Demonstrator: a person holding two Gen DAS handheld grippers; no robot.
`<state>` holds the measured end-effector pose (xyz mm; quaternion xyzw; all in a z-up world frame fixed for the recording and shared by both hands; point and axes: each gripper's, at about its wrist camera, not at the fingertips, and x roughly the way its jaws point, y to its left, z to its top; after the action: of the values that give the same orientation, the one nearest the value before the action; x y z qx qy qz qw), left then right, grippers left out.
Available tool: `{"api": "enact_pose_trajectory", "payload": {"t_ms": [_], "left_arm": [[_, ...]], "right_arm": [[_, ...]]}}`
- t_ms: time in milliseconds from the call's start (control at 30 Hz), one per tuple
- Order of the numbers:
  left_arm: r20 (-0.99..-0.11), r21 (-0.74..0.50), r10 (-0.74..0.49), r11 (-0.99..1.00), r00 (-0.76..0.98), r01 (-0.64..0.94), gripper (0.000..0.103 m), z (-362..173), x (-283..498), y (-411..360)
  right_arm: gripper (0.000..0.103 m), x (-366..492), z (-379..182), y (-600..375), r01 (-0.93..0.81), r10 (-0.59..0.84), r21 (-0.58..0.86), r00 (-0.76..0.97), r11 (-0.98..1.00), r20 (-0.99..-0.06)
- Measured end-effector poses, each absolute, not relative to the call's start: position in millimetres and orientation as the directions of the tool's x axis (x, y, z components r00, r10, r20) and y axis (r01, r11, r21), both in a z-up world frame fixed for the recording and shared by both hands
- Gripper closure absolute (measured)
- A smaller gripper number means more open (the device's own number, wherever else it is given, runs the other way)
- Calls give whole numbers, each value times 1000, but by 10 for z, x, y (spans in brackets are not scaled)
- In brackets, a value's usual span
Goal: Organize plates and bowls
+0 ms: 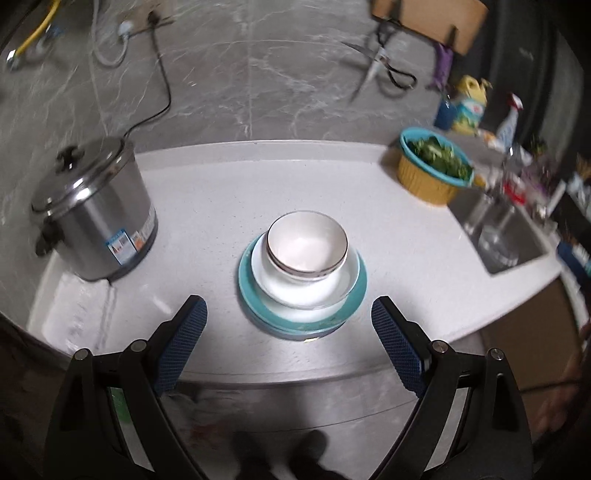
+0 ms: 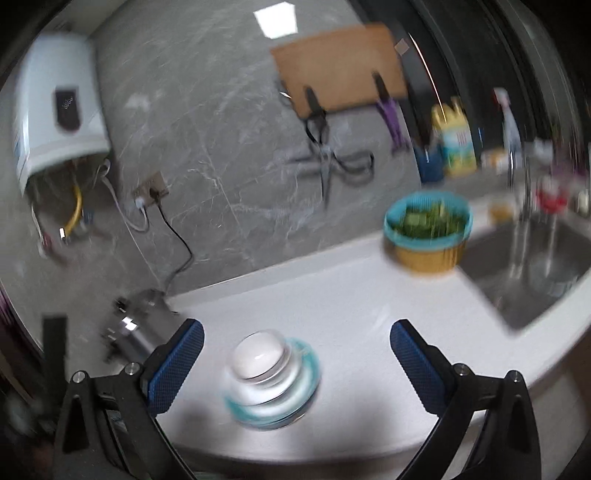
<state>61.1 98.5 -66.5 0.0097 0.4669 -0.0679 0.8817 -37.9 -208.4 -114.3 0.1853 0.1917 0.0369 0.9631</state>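
Note:
A white bowl with a silver rim point(image 1: 307, 248) sits on a white plate point(image 1: 334, 286), which rests on teal plates point(image 1: 248, 280) in the middle of the white counter point(image 1: 207, 206). My left gripper point(image 1: 289, 314) hangs above and in front of this stack, open, with nothing between its blue pads point(image 1: 181, 343). In the blurred right wrist view the same bowl point(image 2: 258, 356) tops the teal plates point(image 2: 308, 363). My right gripper point(image 2: 295, 343) is open wide and empty, held back from the stack.
A steel rice cooker point(image 1: 94, 210) stands at the counter's left, corded to a wall socket. A teal and yellow colander of greens point(image 1: 434, 166) sits at the back right beside the sink point(image 1: 506, 236). Scissors point(image 1: 373, 66) and a cutting board point(image 1: 432, 18) hang on the wall.

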Motion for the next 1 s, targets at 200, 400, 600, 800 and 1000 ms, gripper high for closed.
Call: {"api": "enact_pose_trajectory", "payload": {"t_ms": [200,400,600,800,1000], "left_arm": [[-833,-68,-138,986,535,150,12,-669,635,1231],[-822,-27,-132,981,554,193,12,-487,663,1369],[-811,-22,-156,971,564,238,12,-357,652,1421],[-796,-17,-158,971,585,239,12,-289,680,1467],[-797,-26,-163,971,582,236,12,-290,735,1502]], "right_arm": [[0,-775,-894,-1441,266,-257,28,950,964,-177],[0,-681,-973,-1195,290,-226,124,899,949,-375],[0,-663,-952,-1013,313,-249,114,889,943,-385],[0,-566,-976,-918,317,-238,111,863,942,-445],[0,-463,-926,-881,325,-234,112,844,939,-483]]}}
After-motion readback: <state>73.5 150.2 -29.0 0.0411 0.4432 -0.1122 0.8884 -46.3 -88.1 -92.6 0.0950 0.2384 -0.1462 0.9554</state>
